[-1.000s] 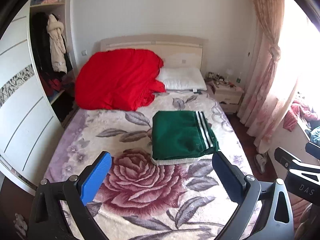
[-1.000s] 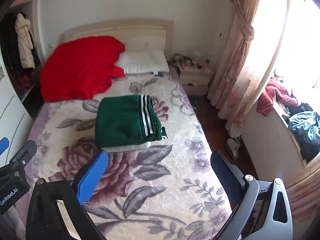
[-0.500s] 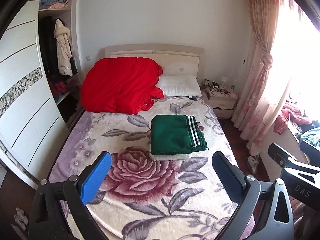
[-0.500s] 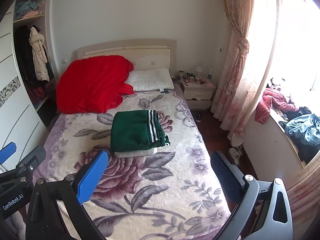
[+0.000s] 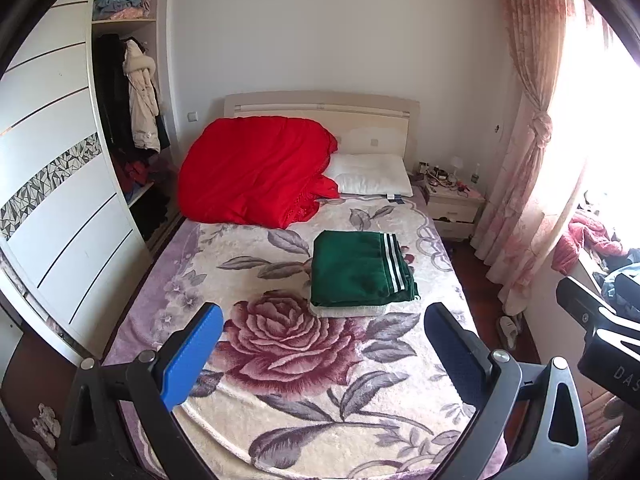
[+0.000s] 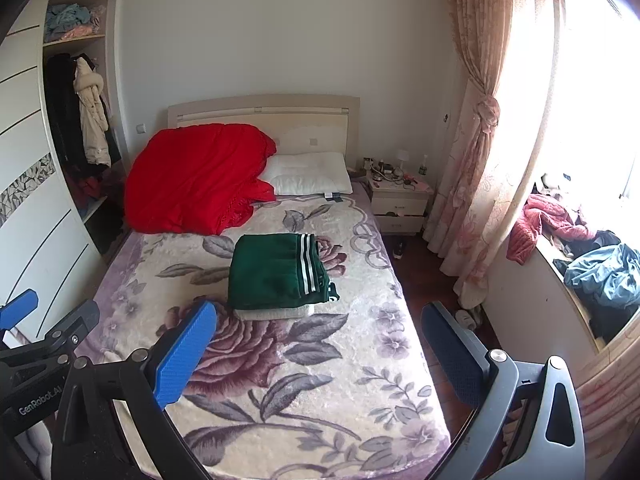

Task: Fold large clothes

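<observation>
The green garment (image 5: 358, 270) lies folded into a neat rectangle on the bed (image 5: 280, 400), right of the middle, with white stripes along its right side. It rests on a folded white item (image 5: 348, 311) whose edge shows beneath its near side. Both sit on the floral blanket, just beyond the large rose print.

The left tool (image 5: 324, 354) hangs above the foot of the bed with its 2 blue-padded fingers wide apart and nothing between them. The right tool (image 6: 318, 356) is held the same way, fingers spread and gripping nothing. Neither touches the garment.

At the head of the bed a red quilt (image 5: 256, 172) is heaped on the left, partly overlapping a white pillow (image 5: 374, 176) on the right.

The left wrist view takes in more of the white wardrobe (image 5: 60, 184) and its open section of hanging coats, and catches part of the right tool's black body at its right edge. The right wrist view shows more of the window side: the tied pink curtain (image 6: 480, 152), the nightstand (image 6: 400, 204) with small clutter on top, and a sill piled with red and blue clothes (image 6: 580, 256). The left tool's body enters at its left edge.
</observation>
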